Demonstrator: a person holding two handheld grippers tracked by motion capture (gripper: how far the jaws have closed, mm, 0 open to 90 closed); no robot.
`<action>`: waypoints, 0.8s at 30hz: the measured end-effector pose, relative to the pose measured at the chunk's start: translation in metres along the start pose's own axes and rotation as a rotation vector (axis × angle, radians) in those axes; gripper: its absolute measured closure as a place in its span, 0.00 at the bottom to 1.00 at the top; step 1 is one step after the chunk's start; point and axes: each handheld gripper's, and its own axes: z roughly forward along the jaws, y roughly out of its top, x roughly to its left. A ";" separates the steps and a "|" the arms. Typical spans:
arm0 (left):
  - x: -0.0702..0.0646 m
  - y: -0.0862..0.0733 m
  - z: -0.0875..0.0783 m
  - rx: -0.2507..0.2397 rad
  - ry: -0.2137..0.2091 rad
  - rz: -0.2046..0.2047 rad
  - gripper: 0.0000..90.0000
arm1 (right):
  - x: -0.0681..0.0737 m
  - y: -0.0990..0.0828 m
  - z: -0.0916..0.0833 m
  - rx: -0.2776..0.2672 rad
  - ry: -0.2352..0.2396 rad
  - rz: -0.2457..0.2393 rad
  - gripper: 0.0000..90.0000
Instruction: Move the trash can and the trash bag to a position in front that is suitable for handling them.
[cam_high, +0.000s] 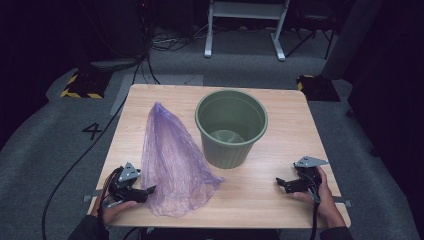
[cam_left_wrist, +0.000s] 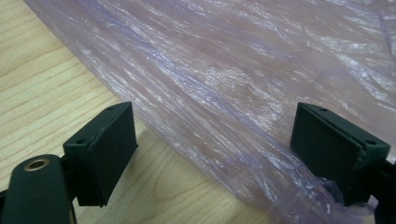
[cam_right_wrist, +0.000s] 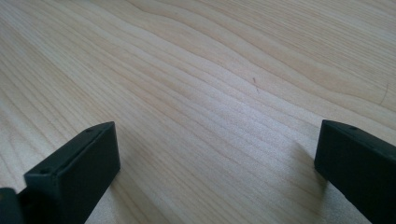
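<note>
We have the left hand-held gripper (cam_high: 145, 192) low at the near left corner of the wooden surface (cam_high: 280, 125), jaws spread wide, tips right at the edge of the purple plastic bag (cam_high: 170, 165). In the left gripper view the bag's (cam_left_wrist: 243, 79) crinkled film runs between the two black jaws, one jaw on bare wood, the other at the film's edge; nothing is pinched. The bag lies flat, fanning out from a narrow far end to a broad near end, just beside the green bin (cam_high: 231, 127), which stands upright mid-surface. Our right hand-held gripper (cam_high: 281, 183) rests well apart at the near right, jaws spread over bare wood.
</note>
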 end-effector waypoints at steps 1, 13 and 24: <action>0.000 0.000 0.000 0.000 0.000 -0.001 0.16 | 0.000 0.000 0.000 0.000 0.000 0.001 0.00; 0.000 0.000 0.000 0.000 0.002 -0.001 0.16 | 0.000 0.000 0.000 0.000 0.004 0.002 0.00; 0.000 0.000 0.000 0.000 0.002 -0.002 0.16 | -0.001 -0.001 -0.004 -0.037 -0.007 0.006 0.18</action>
